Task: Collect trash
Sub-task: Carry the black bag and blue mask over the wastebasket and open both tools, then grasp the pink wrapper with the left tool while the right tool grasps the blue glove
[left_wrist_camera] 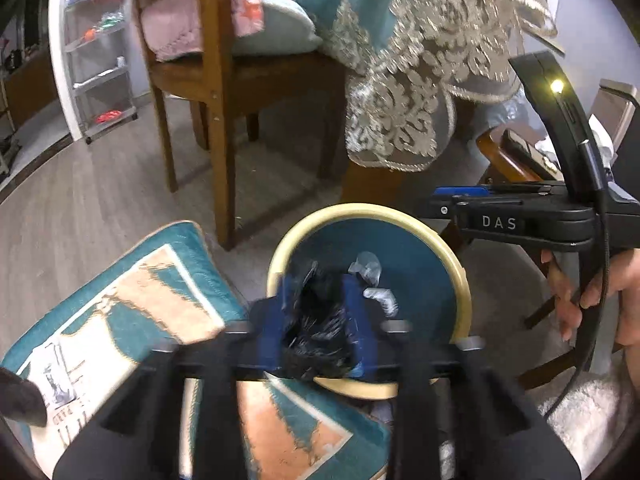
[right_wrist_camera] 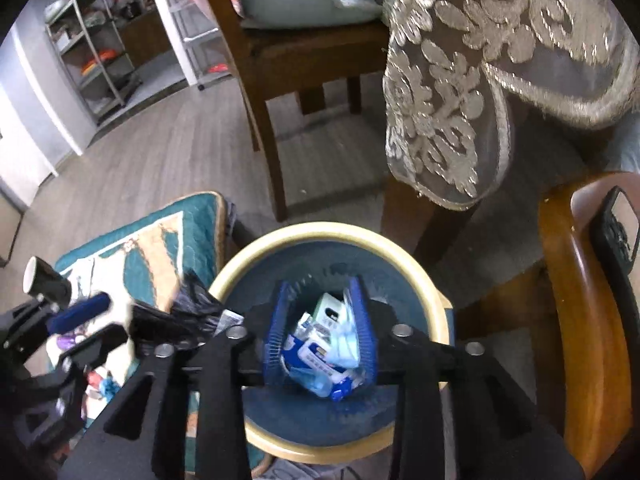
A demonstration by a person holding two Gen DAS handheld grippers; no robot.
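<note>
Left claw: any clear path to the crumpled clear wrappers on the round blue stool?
Probably not yet. The left claw is shut on a crumpled black plastic bag, so it's occupied, though the wrappers lie uncovered just ahead on the stool.

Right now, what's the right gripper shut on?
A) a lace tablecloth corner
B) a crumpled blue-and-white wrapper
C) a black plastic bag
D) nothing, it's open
B: in the right wrist view the right gripper is clamped on a crumpled blue-and-white wrapper above the round blue stool; the black plastic bag sits in the left gripper.
</note>
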